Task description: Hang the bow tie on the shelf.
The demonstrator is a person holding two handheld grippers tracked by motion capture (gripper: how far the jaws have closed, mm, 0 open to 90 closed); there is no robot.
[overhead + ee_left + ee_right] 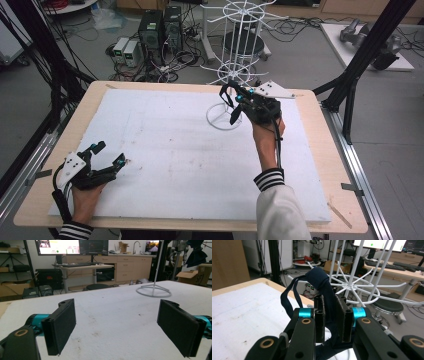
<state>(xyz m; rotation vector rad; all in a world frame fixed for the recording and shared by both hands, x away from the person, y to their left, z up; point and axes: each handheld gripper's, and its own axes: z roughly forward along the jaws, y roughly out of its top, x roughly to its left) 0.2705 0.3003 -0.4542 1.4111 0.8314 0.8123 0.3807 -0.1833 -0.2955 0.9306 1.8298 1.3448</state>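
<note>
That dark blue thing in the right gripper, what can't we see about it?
- Dark blue cloth, right gripper view: the right gripper is shut on it, so the jaws cover its middle, and its lower end runs off the bottom edge.
- High view: the cloth is too small to tell what it is; the hand hides part.
- White wire rack, right gripper view: its top is cut off by the edge, its base hidden by the gripper.

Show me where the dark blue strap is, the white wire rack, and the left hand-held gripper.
dark blue strap (pixel 320 277): right gripper view, on its folded top above the jaws.
white wire rack (pixel 223 118): high view, on its ring base on the table.
left hand-held gripper (pixel 111 153): high view, midway between its open fingertips.
</note>
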